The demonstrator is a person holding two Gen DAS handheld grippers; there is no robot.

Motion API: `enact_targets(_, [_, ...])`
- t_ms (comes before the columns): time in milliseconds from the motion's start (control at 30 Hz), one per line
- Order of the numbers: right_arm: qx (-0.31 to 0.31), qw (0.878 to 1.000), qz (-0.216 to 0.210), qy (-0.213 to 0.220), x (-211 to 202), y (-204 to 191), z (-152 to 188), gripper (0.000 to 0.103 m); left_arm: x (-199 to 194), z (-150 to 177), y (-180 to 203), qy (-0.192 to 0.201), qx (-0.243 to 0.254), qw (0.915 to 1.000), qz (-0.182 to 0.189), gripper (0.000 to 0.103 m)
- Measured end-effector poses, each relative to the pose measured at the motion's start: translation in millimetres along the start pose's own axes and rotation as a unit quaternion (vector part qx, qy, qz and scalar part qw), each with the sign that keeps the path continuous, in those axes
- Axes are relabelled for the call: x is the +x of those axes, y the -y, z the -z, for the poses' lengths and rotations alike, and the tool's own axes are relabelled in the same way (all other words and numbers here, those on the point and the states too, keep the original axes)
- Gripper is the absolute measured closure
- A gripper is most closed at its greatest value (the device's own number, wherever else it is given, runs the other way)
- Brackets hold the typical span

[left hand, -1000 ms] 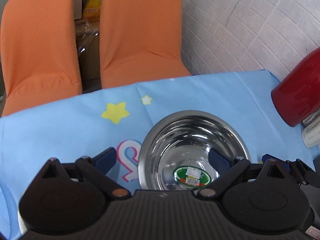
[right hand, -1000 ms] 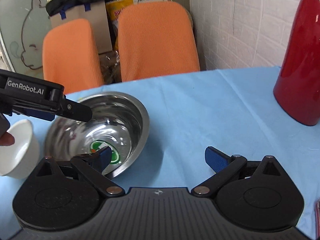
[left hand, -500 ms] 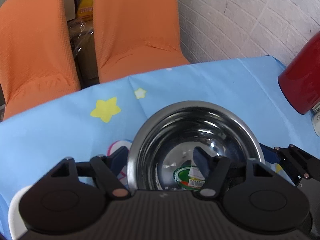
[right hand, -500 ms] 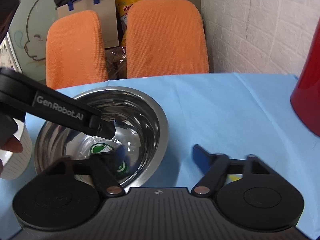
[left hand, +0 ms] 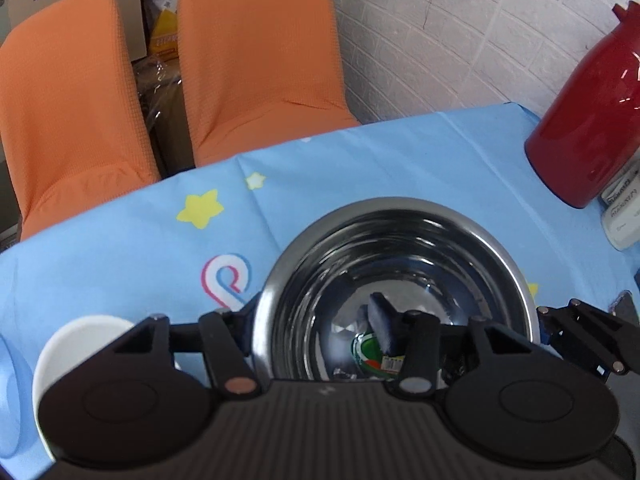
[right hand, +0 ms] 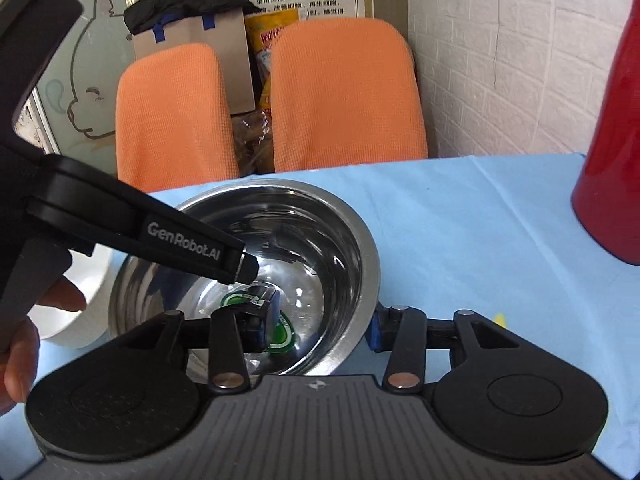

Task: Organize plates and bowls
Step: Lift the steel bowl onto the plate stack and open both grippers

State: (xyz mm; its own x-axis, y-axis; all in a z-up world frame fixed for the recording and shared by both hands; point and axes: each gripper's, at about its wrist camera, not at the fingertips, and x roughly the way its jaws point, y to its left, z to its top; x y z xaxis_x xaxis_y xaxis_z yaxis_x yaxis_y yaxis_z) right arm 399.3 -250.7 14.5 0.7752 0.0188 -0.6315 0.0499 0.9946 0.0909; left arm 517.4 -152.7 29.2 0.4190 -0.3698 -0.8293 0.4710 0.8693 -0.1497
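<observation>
A steel bowl (left hand: 400, 248) with a green sticker inside sits on the blue tablecloth; it also shows in the right wrist view (right hand: 320, 216). My left gripper (left hand: 316, 328) straddles the bowl's left rim, one finger outside and one inside. My right gripper (right hand: 324, 320) straddles the bowl's right rim the same way. Neither visibly pinches the wall. A small white bowl (left hand: 76, 340) stands left of the steel bowl, partly hidden, and shows in the right wrist view (right hand: 80, 320).
A red thermos (left hand: 592, 120) stands at the table's right, also in the right wrist view (right hand: 612, 160). A white packet (left hand: 624, 216) lies beside it. Two orange chairs (left hand: 256, 52) stand behind the far table edge, before a white brick wall (left hand: 460, 32).
Both grippers have moved in on the steel bowl and narrowed, each now straddling a rim. The bowl looks larger and nearer in both views.
</observation>
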Motion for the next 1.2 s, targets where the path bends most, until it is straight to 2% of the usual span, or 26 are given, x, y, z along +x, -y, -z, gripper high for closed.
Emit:
enact_targets(133, [-0.003,1.000,0.003,0.021,-41.4,-8.5,15.6,0.013,-32.5,28.9,18.6,0.007,0.002,1.0000,0.005,0.054])
enact_targets(300, [-0.011,0.999,0.000,0.033,-88.6,-27.0,50.5,0.007,-66.2,83.0,33.8,0.000,0.002,1.0000,0.004,0.054])
enact_targets(433, [-0.013,1.000,-0.012,0.024,-119.0,-42.4,86.1,0.007,-80.9,131.7,40.9,-0.014,0.003,0.9999,0.006,0.054])
enact_targets(467, [-0.011,1.000,-0.022,0.018,-123.7,-45.1,94.0,0.004,-83.2,142.3,42.4,-0.020,0.003,0.9998,0.008,0.054])
enact_targets(533, [-0.008,1.000,-0.023,0.007,-132.0,-52.3,111.2,0.003,-88.4,162.7,46.8,-0.023,0.010,0.9997,-0.004,0.054])
enact_targets(700, [0.008,0.999,-0.040,-0.015,-140.0,-54.7,139.1,0.003,-97.7,198.3,48.5,-0.029,0.007,0.9995,0.003,0.054])
enact_targets(933, [0.011,0.999,-0.044,-0.008,-159.6,-60.7,159.3,0.003,-112.1,220.9,62.2,-0.005,0.028,0.9995,-0.012,0.054])
enact_targets(1200, [0.013,0.998,-0.059,-0.016,-157.6,-57.8,169.2,0.003,-101.9,220.7,55.1,-0.012,0.013,0.9995,-0.028,0.055])
